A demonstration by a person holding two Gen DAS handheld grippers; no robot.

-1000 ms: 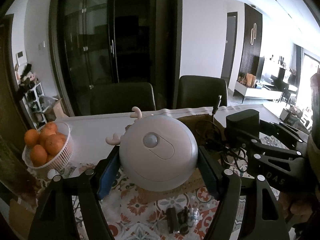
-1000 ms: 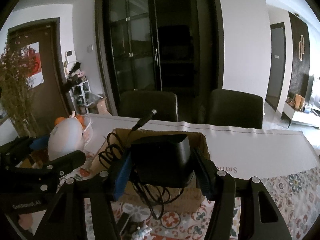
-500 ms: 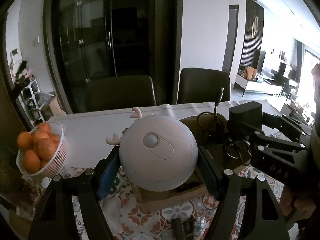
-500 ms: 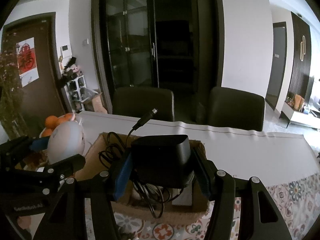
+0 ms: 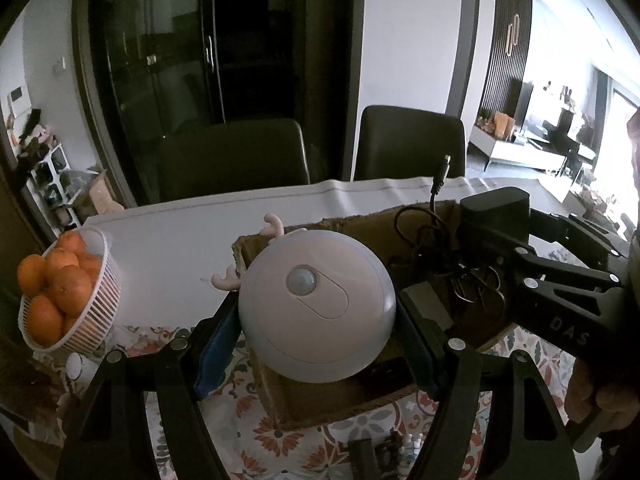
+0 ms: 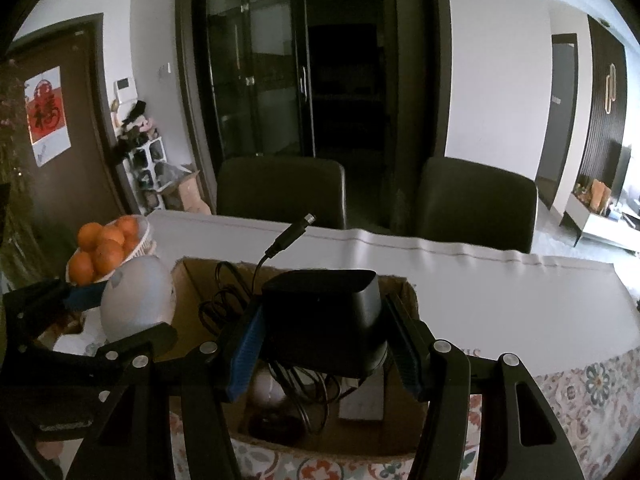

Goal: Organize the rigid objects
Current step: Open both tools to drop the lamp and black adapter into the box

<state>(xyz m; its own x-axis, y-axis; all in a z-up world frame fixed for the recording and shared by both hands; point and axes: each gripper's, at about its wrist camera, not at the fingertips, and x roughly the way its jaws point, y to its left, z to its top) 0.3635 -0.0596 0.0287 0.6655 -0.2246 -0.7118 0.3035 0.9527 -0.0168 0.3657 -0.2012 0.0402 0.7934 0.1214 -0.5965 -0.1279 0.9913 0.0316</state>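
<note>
My left gripper (image 5: 316,336) is shut on a round white night light with small antlers (image 5: 318,306) and holds it over the left end of an open cardboard box (image 5: 344,396). My right gripper (image 6: 326,344) is shut on a black device (image 6: 324,320) with a tangled black cable (image 6: 276,252), held over the same box (image 6: 192,280). The right gripper and black device also show in the left wrist view (image 5: 494,216). The night light shows in the right wrist view (image 6: 138,300). Small items lie in the box bottom (image 6: 360,400).
A white basket of oranges (image 5: 60,288) stands on the table at the left. A white cloth (image 6: 480,280) covers the far table; a patterned cloth (image 6: 592,392) covers the near part. Two dark chairs (image 6: 280,188) stand behind. Small dark items (image 5: 380,456) lie near the front edge.
Both grippers have moved forward with their objects and now hang over the cardboard box, which sits lower and closer in view. The basket of oranges has shifted left.
</note>
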